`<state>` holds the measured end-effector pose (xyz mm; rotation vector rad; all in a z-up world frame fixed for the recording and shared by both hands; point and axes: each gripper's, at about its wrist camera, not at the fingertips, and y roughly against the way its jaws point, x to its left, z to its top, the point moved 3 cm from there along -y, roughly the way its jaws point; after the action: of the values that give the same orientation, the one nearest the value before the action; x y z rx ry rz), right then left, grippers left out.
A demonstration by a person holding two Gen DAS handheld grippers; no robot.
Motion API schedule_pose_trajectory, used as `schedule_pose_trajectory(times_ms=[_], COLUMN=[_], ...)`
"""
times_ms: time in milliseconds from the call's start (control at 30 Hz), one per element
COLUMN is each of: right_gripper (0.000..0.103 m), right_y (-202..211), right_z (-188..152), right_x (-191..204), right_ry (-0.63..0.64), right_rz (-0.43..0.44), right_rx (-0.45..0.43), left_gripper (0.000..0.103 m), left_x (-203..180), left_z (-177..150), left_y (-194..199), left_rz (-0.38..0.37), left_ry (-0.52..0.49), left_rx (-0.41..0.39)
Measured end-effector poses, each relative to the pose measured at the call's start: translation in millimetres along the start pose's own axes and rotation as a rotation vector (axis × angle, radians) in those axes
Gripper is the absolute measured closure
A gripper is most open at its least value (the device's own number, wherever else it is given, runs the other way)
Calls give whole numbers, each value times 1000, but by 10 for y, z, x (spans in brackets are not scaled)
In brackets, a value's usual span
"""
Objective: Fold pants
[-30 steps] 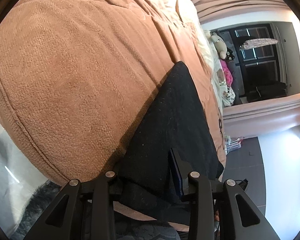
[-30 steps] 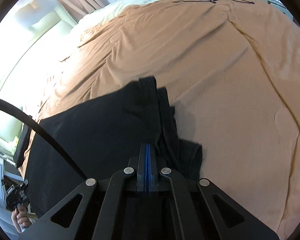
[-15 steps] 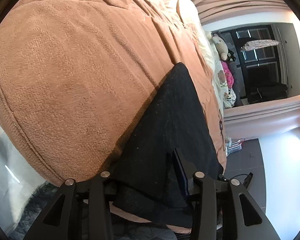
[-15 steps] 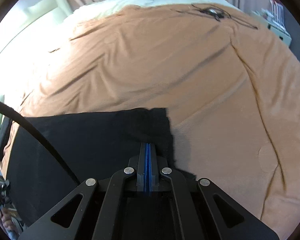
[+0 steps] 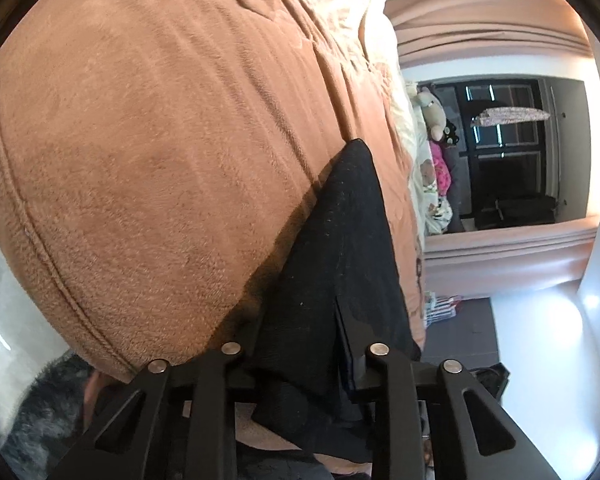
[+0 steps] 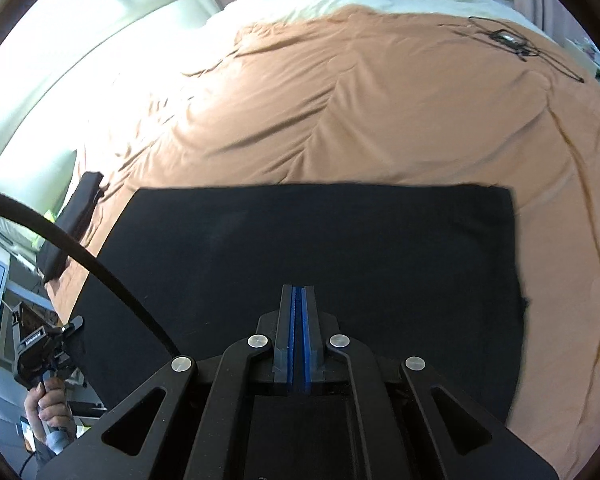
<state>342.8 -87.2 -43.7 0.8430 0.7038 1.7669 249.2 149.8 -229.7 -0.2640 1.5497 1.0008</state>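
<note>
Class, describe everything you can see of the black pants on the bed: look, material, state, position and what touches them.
The black pants are plain, dark, matte fabric with faint lint specks, lying flat in a neat rectangle with straight edges on the tan blanket. From the left wrist view, one corner is lifted between the fingers of the left gripper, whose jaws have just been closing around it. The right gripper is shut, above the cloth, with nothing visibly between its pads.

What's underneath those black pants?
The black pants lie flat on an orange-brown blanket that shows all around them. Whatever lies directly beneath the cloth is covered.
</note>
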Motion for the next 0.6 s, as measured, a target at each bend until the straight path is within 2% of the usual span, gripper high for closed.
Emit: schedule_pose_trajectory(times_ms=[200,433,600], right_gripper=[103,103,103], right_y=[-222,-601,-812], right_z=[-87,-105,-239], right_x=[301,593,767], right_ry=[20,55,72], right_rz=[36,72,76], right_rx=[30,67,128], left_gripper=[84,84,84], left_x=[-20,-27,-39], left_z=[-39,-78,-91], left_y=[57,147,179], left_rz=[-26,-53,-32], left_ry=[-9,2,-27], left_rx=[-9,-27,-35])
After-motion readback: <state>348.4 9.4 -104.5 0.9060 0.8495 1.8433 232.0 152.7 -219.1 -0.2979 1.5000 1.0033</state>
